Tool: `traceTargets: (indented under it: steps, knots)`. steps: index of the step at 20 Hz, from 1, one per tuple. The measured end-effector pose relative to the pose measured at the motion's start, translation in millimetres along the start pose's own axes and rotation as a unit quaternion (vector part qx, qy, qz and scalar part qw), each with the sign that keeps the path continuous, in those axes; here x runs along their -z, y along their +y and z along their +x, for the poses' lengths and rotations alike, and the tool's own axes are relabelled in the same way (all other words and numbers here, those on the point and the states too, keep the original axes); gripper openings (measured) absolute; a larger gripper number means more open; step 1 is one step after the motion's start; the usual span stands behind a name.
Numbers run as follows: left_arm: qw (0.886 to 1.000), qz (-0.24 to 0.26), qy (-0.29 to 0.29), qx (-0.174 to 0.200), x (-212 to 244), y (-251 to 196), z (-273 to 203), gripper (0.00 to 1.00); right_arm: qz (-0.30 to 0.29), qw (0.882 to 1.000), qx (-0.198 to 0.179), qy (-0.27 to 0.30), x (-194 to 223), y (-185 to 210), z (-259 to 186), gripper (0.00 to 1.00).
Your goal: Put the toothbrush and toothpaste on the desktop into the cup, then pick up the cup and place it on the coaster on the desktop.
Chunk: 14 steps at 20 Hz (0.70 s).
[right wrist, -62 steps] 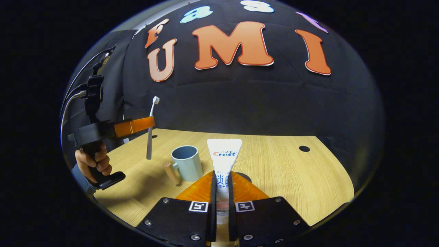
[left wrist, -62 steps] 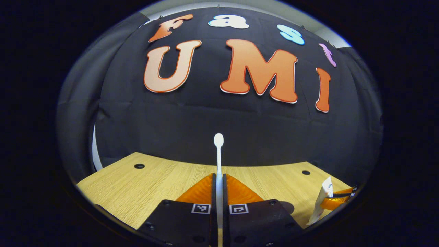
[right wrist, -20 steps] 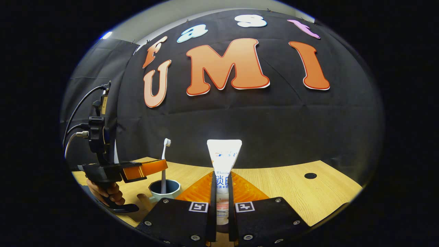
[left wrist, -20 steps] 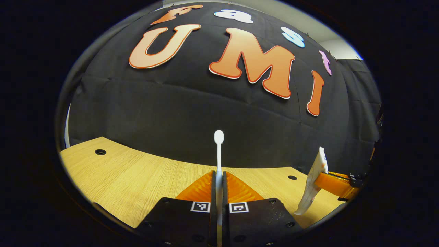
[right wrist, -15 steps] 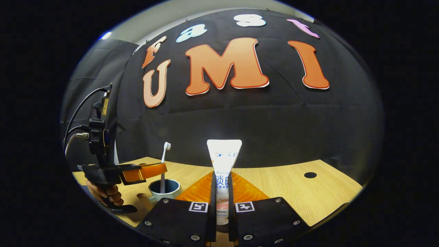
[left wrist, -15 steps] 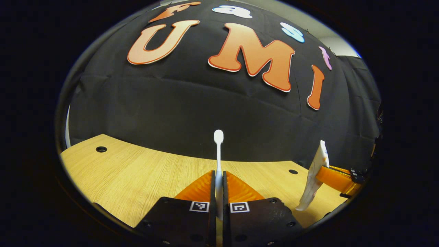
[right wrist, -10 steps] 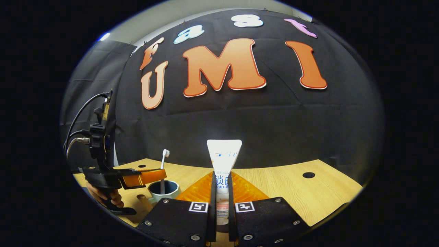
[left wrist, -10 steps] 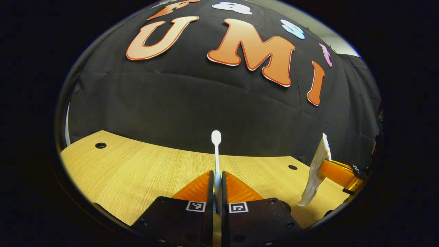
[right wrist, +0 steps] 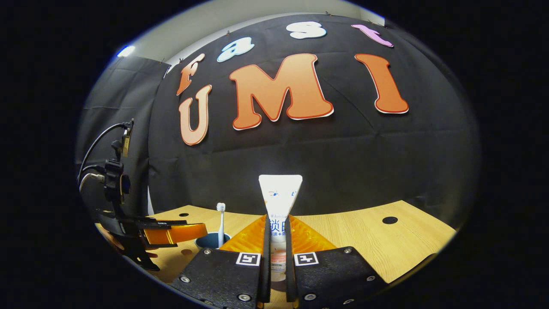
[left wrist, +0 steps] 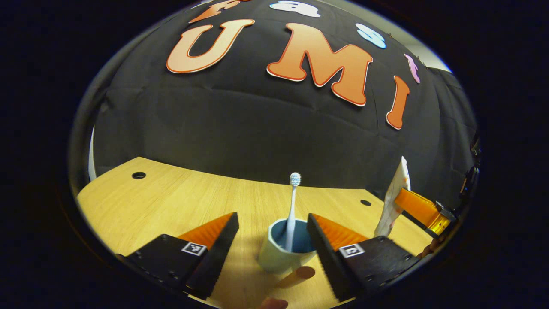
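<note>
Left gripper [left wrist: 270, 234] stood released, jaws spread wide to either side of the cup [left wrist: 285, 253], touching neither it nor the toothbrush [left wrist: 292, 206]. Cup: pale blue-green outside, darker blue inside, smooth glazed look, round mouth, sitting on the desktop [left wrist: 171, 206] at 6 o'clock in the left gripper view. A rounded wood-coloured handle [left wrist: 296, 277] stuck out from the cup toward 6 o'clock. Toothbrush stood in the cup, slim white shaft leaning slightly, bristled head up at 12 o'clock of the cup.

Desktop: light wood grain, matte, with small dark round holes [left wrist: 138, 175] near the far edge.

Right gripper [right wrist: 274, 246] was clenched on the toothpaste tube [right wrist: 279, 201], both fingers pressed against its lower body; the tube stood upright, white, flat crimped end fanned out on top. In the left gripper view the same tube [left wrist: 393, 201] appeared edge-on at 3 o'clock, thin and slightly bent, held above the desktop.

In the right gripper view the cup [right wrist: 212, 240] with the toothbrush [right wrist: 221, 225] lay at 8 o'clock, partly hidden behind the right gripper's finger; the left gripper [right wrist: 171, 234] sat just beside it at 9 o'clock, with black cables [right wrist: 96, 141] rising behind.
</note>
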<state>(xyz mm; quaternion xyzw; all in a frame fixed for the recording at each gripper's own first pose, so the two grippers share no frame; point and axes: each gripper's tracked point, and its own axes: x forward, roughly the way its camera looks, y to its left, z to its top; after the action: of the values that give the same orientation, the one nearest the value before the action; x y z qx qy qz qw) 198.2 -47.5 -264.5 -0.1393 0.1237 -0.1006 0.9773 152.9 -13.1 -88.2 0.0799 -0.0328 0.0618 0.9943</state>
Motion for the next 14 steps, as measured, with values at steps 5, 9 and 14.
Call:
traceTargets:
  steps: [5, 9, 14]
  knots:
    - [1.0, 0.003, -0.009, -0.017, -9, 16, -40, 0.97, -0.001, 1.0, -0.013, -0.027, -20, 13, -2, 0.14]
    - [0.999, 0.036, -0.016, -0.033, -1, 21, -77, 0.96, 0.002, 0.999, -0.021, -0.043, -33, 27, -3, 0.14]
    - [0.998, 0.055, -0.018, -0.037, 11, 23, -117, 0.96, 0.005, 0.997, -0.055, -0.052, -53, 68, 0, 0.14]
